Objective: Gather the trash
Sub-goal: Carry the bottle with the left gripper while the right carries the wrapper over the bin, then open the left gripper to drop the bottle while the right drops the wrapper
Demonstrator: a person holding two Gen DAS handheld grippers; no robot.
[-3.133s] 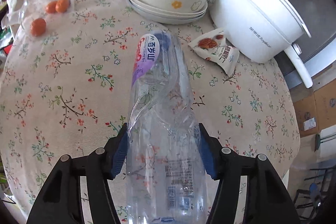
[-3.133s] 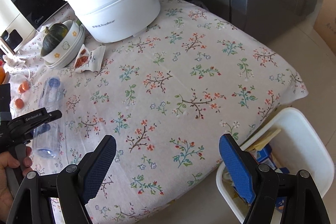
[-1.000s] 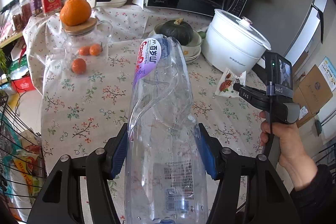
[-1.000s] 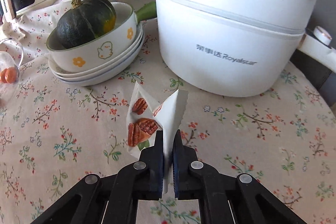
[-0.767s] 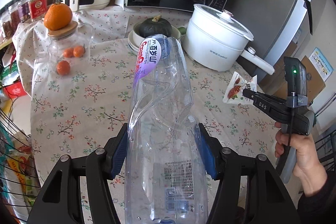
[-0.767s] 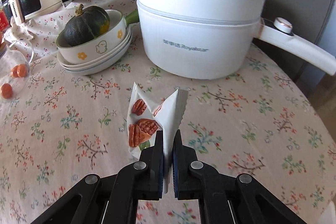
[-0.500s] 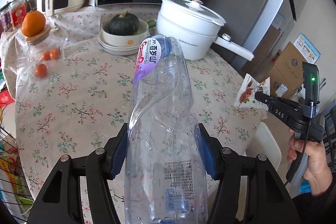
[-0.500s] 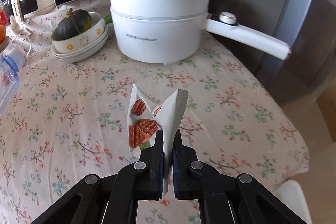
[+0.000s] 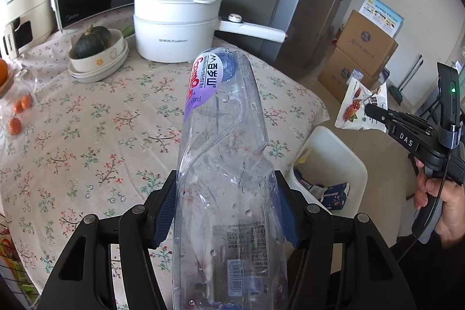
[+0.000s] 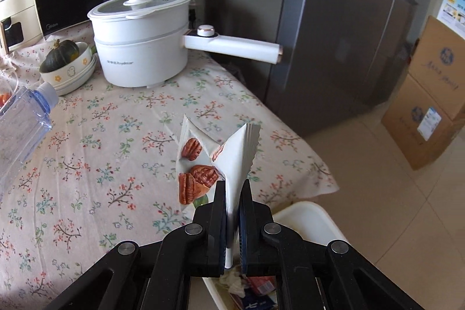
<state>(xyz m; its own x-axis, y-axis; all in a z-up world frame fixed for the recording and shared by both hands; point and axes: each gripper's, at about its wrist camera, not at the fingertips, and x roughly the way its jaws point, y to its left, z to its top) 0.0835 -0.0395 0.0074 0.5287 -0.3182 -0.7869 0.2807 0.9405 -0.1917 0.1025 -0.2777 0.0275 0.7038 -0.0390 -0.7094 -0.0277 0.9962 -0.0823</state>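
currently both pieces of trash are lifted off the surface (image 9: pixel 87 135) and neither is binned yet. the left claw (image 9: pixel 226 211) is clamped around the body of a crushed clear water bottle (image 9: pixel 223 164), held in the air above the near edge of the surface. the right claw (image 10: pixel 232 211) pinches a white pecan snack wrapper (image 10: pixel 215 161) just above the white trash bin (image 10: pixel 314 215), which stands on the floor beside the surface and already holds some waste. remaining, by my judgement: drop both items in. the electric pot (image 9: pixel 177 25) and squash bowl (image 9: pixel 97 54) stand well apart; nothing obstructs the bin.
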